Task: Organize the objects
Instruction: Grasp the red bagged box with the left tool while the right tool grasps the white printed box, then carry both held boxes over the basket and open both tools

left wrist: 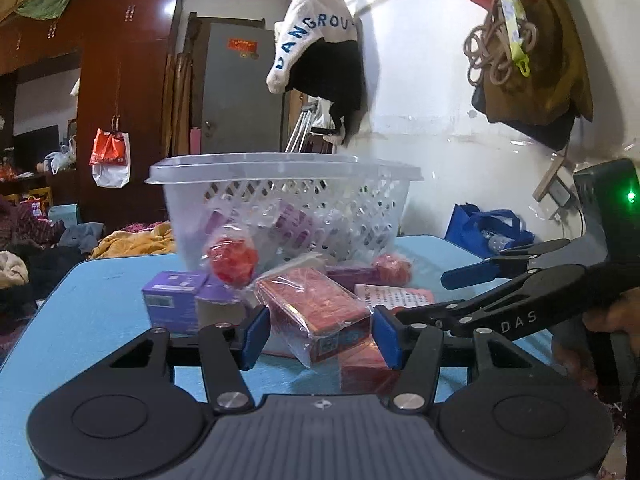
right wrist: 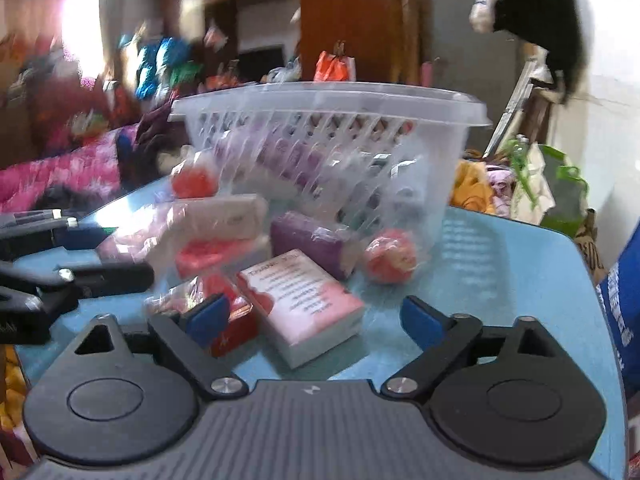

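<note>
A clear plastic basket (left wrist: 280, 184) stands on the blue table (left wrist: 80, 340), holding several purple packets. Loose wrapped items lie in front of it: a red box in film (left wrist: 316, 312), a purple box (left wrist: 172, 300), a red ball-shaped item (left wrist: 232, 260). My left gripper (left wrist: 318, 336) is open, its pads either side of the red box, not closed on it. In the right wrist view the basket (right wrist: 328, 120) is ahead. My right gripper (right wrist: 316, 320) is open around a pink-and-white box (right wrist: 304, 304), beside a purple packet (right wrist: 312, 244) and a red ball item (right wrist: 390, 260).
The right gripper (left wrist: 520, 280) shows at the right of the left wrist view; the left gripper (right wrist: 60, 264) at the left of the right wrist view. A white wall with hanging clothes lies behind the table. Clothes piles and a wardrobe (left wrist: 120, 80) lie beyond the far edge.
</note>
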Demonstrator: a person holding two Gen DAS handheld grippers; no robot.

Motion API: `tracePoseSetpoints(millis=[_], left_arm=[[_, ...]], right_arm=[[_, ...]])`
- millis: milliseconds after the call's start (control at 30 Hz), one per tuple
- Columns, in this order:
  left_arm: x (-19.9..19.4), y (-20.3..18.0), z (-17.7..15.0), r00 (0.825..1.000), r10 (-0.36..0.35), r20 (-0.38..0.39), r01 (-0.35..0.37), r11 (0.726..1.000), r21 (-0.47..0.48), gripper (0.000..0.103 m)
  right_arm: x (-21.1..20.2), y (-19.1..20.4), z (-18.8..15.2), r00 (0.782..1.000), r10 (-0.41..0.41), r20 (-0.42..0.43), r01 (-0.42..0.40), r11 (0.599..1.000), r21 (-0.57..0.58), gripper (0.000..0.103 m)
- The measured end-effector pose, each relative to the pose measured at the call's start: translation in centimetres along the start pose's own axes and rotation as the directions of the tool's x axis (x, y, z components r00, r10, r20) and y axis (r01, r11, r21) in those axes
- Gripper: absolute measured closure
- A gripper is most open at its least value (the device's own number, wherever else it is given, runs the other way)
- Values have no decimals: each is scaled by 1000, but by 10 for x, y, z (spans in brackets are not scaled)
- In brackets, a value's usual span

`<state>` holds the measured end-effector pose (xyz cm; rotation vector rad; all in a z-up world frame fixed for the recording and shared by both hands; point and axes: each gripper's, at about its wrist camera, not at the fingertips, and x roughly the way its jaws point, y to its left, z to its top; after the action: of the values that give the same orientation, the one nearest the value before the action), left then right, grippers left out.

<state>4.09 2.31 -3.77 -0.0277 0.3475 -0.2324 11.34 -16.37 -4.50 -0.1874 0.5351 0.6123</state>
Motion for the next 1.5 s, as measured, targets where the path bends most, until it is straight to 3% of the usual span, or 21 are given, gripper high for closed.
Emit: tracePoseSetpoints(millis=[100,200,333,467,567,600,867,967,1067,1500], left_arm=[[-2,9,0,1000,-9,2,9,1000,-26,44],[-4,17,0,1000,-15,7,15,999,-48,43],[-4,21,2,1000,-25,11,26,997,-68,43],[-5,24,2,999,-32,15,33,997,-73,43],[-7,27,1,999,-39,20,40,997,-70,43],[-8,28,1,999,-41,26,43,997,-70,43],[-22,34,2,995,-43,90,50,997,-66,43],[-24,34,4,993,-46,108,52,997,-58,43],[-27,35,5,991,-47,127,54,997,-59,43],[-31,36,16,986,-49,159,56,998,-37,44]], right_arm=[[-1,-6,1,1000,26,-17,-26,1000,-9,12],[-3,-15,-1,999,28,-37,-28,1000,-6,26],[6,-11,-2,995,31,-92,-38,996,-77,26],[17,0,3,996,25,-89,-38,988,-148,26],[17,-1,3,994,54,-93,-66,989,-132,39],[15,0,2,995,48,-91,-59,990,-132,38],[-21,-11,-5,998,-7,66,10,999,-46,41],[-19,-7,-12,998,-8,70,11,999,-44,42],[-28,-8,-13,990,-52,131,55,998,-22,42],[-40,-17,-6,970,-78,229,53,992,115,42]])
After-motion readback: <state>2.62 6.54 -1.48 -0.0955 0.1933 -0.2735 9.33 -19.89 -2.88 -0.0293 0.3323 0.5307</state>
